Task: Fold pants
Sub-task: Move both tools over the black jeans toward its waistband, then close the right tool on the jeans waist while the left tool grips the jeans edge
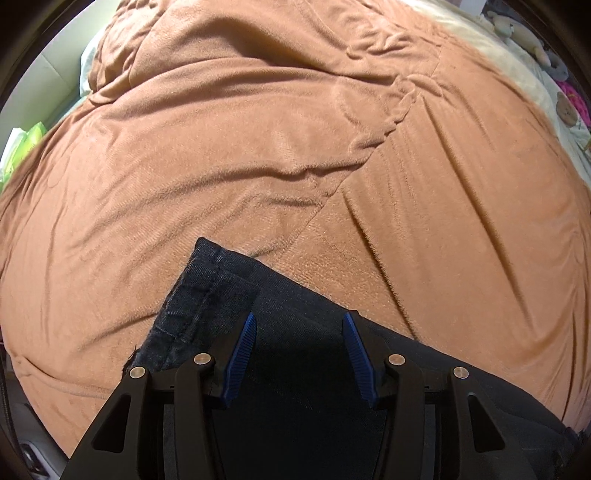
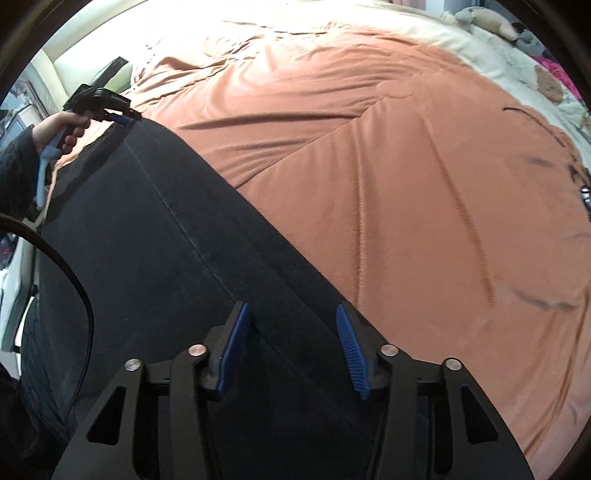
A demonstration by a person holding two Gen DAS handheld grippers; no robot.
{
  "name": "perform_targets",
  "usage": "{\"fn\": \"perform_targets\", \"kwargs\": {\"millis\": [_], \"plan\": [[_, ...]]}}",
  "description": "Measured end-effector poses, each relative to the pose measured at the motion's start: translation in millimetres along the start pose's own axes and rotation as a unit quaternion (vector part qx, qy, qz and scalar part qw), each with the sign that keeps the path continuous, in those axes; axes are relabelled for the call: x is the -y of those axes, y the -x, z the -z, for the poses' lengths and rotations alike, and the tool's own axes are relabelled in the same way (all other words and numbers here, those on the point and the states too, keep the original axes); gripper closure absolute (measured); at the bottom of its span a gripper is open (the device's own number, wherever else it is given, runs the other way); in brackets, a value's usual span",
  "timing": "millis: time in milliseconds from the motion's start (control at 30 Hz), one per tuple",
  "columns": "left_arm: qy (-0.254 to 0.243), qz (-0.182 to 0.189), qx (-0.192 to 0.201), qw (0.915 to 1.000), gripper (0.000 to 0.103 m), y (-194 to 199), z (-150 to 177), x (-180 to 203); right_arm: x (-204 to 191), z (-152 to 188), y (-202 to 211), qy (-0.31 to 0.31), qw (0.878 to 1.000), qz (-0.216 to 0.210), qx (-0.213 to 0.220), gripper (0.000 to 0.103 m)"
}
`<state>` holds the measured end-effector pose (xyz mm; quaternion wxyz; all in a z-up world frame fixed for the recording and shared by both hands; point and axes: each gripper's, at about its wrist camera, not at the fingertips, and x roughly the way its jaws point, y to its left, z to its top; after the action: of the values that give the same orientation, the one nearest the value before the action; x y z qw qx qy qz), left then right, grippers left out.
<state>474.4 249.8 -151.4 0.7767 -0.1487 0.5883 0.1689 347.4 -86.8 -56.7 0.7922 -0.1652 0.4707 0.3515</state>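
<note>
My right gripper (image 2: 291, 328) sits closest in its own view, its two blue-padded fingers (image 2: 232, 354) standing apart with dark fabric below and between them; the pads press on nothing that I can see, so I read it as open. My left gripper (image 1: 299, 345) looks the same in its view: blue pads apart, hovering over the hem end of the pants (image 1: 221, 295), not pinching it.

The pants (image 2: 155, 229) are dark denim, laid flat on a brown blanket (image 2: 406, 184) that covers a bed. From the right view their long axis runs diagonally, from under my right gripper at lower centre up to the upper left, where my left gripper (image 2: 125, 117) meets the far end, held by my left hand (image 2: 61, 129). A stitched seam follows that same diagonal. The pants' right-hand edge is straight and lies against open blanket.

In the left view the hem corner points away from me, toward upper left, with frayed stitching along its left edge.

Beyond the pants the blanket spreads wide, rumpled into soft ridges, leaving plenty of free surface ahead and to the right. Farthest off, a cream sheet (image 2: 498, 55) borders the blanket, with soft toys (image 2: 491, 20) at the far right corner
</note>
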Motion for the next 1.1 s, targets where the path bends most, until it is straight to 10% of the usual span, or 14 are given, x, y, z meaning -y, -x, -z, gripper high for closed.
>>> {"fn": "perform_targets", "kwargs": {"millis": [367, 567, 700, 1100], "plan": [[-0.003, -0.016, -0.025, 0.9996, 0.051, -12, -5, 9, 4, -3, -18, 0.005, 0.999, -0.011, -0.032, 0.058], [0.004, -0.020, -0.046, 0.9987, 0.051, -18, -12, 13, -4, 1, 4, 0.019, 1.000, -0.004, -0.008, 0.095], [0.008, -0.028, -0.041, 0.9987, 0.092, -13, -15, 10, -14, 8, 15, 0.027, 1.000, 0.009, 0.012, 0.100], [0.030, 0.033, 0.005, 0.9990, 0.101, 23, -17, -12, -24, 1, 21, 0.019, 0.998, 0.056, 0.036, 0.103]]}}
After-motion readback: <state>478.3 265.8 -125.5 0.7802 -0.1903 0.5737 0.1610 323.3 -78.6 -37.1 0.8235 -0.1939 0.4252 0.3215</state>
